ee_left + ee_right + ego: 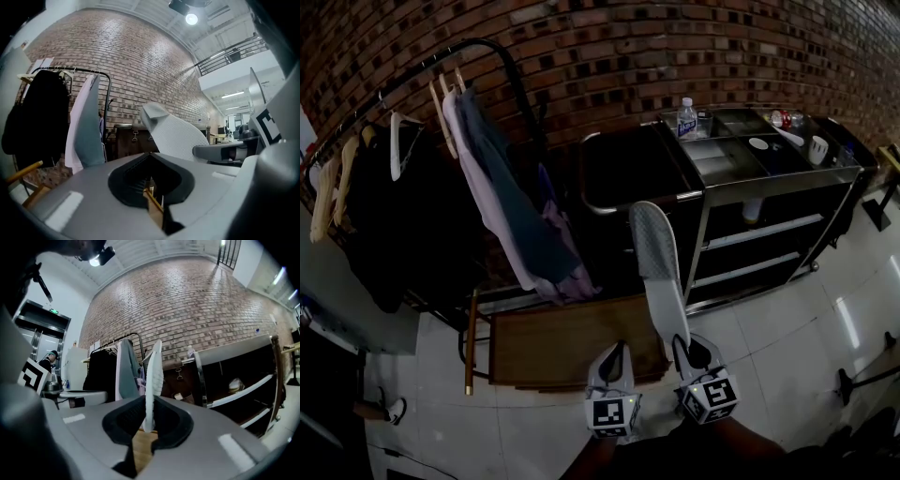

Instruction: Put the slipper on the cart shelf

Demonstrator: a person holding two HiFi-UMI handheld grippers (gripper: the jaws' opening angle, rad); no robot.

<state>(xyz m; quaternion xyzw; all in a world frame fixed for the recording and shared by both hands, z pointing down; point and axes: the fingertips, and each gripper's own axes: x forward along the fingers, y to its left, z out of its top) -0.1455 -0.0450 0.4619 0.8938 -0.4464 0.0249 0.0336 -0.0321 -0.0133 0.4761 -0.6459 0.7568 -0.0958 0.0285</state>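
Judging by its thin sole and woven cloth skin, the slipper (657,255) is probably light and floppy, not fragile, so a firm pinch on the sole edge near one end should carry it. It is pale grey-white and slim, with a rounded tip. The right gripper (682,350) is clamped on its lower end and holds it upright in the air, in front of the cart (769,180) and not yet on a shelf (764,231). The left gripper (612,362) is closed on nothing.
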